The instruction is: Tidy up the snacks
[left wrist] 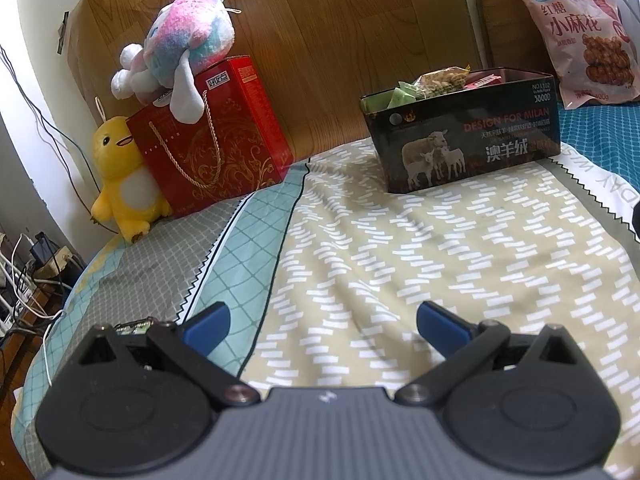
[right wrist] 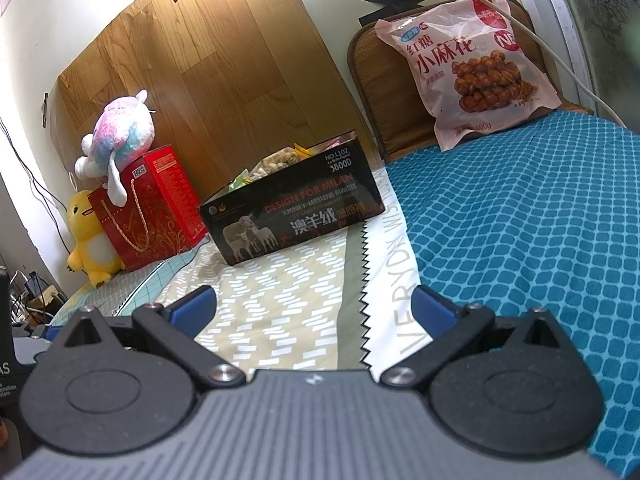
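Nearest, the left tool [left wrist: 322, 322] and the right tool [right wrist: 314, 306], each with blue-padded fingers on black linkages, are spread wide with nothing between the pads; both hang low over the bed. The bed's cover is a soft patchwork quilt [left wrist: 400, 260], beige with white dashes at centre, grey and teal checks to the left, and a teal lattice cloth [right wrist: 520, 220] to the right; it will yield under load.

Mid-distance: a black rectangular cardboard box printed with sheep [right wrist: 288, 216] stands open-topped on the quilt, already holding small wrapped snacks [left wrist: 440, 80]. Its walls look stiff but thin.

Far right: a large pink plastic bag of fried dough twists [right wrist: 468, 64] leans upright against a woven brown cushion [right wrist: 384, 100], well apart from the box. Judged slick, crinkly, fairly light and brittle inside; a pinch on the flat top seam or a corner seems safest, avoiding a squeeze across the body.

Far left: a red glossy gift bag with gold rope handles [left wrist: 212, 132], a pastel plush animal [left wrist: 180, 48] resting on it, and a yellow plush duck [left wrist: 120, 176] beside it.
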Tool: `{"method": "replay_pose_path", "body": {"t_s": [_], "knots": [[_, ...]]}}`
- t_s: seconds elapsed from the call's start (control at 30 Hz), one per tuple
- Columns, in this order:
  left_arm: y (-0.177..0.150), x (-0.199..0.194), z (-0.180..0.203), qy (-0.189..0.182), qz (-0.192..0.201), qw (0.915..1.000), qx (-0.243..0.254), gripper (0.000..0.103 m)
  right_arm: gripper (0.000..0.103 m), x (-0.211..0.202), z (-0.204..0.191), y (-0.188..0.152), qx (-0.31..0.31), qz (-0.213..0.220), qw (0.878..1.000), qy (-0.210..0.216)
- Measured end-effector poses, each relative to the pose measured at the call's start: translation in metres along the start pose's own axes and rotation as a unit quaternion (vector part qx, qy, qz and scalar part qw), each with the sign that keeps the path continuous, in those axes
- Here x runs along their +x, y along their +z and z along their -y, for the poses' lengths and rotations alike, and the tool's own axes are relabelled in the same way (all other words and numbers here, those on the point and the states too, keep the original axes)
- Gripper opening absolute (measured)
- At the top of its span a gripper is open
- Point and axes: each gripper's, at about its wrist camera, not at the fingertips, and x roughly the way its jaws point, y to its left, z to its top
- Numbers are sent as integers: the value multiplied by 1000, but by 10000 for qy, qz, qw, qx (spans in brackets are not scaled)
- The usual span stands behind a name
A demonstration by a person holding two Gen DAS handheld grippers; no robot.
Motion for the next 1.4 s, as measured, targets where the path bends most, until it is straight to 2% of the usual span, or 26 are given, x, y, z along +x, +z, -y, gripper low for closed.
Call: {"method": "replay_pose_path", "body": {"t_s": [1.4], "knots": [[1, 2, 5, -104, -50, 9999, -71, 103, 103, 1, 2, 2, 56, 5, 10000, -13]]}}
